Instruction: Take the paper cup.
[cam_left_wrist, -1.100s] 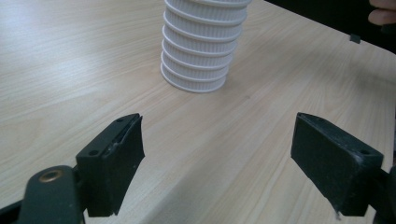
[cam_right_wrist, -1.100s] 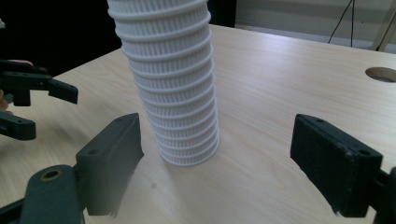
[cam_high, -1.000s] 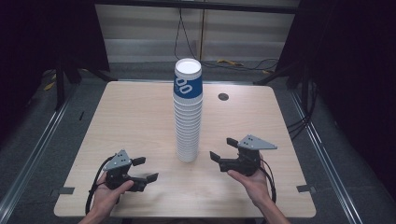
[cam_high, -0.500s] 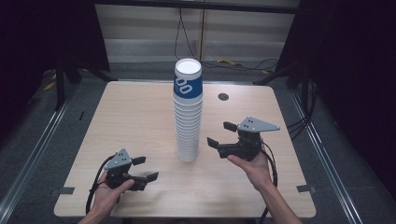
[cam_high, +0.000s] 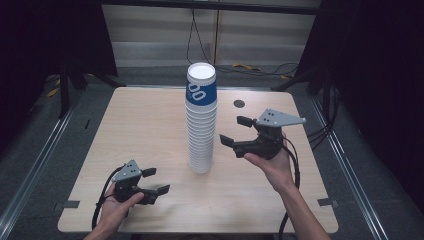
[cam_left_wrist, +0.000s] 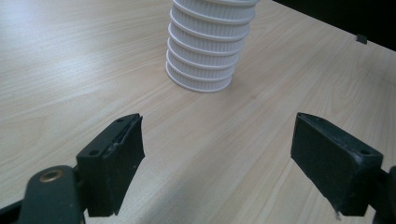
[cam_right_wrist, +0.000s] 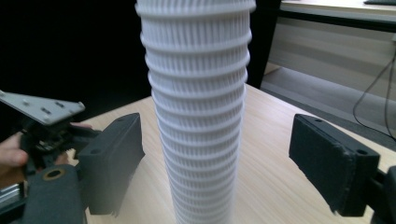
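Note:
A tall stack of white ribbed paper cups (cam_high: 201, 125), its top cup banded in blue, stands upright at the middle of the wooden table (cam_high: 145, 120). My right gripper (cam_high: 235, 130) hovers above the table just right of the stack at mid height. It is open; its jaws have just been closing a little, with nothing between the pads. In the right gripper view the stack (cam_right_wrist: 198, 116) rises straight ahead of the open right gripper (cam_right_wrist: 224, 156). My left gripper (cam_high: 156, 181) rests low near the front left, open and empty. In the left gripper view the stack's base (cam_left_wrist: 205, 60) lies beyond the left gripper (cam_left_wrist: 219, 154).
A small dark round hole (cam_high: 239, 103) sits in the table behind the right gripper. Cables trail from both grippers off the front edge. The left hand and its gripper (cam_right_wrist: 42, 126) appear beyond the stack in the right gripper view. Dark floor and metal rails surround the table.
My right gripper has risen from near the tabletop to mid height of the stack and come slightly closer to it. The left gripper and the stack have stayed put.

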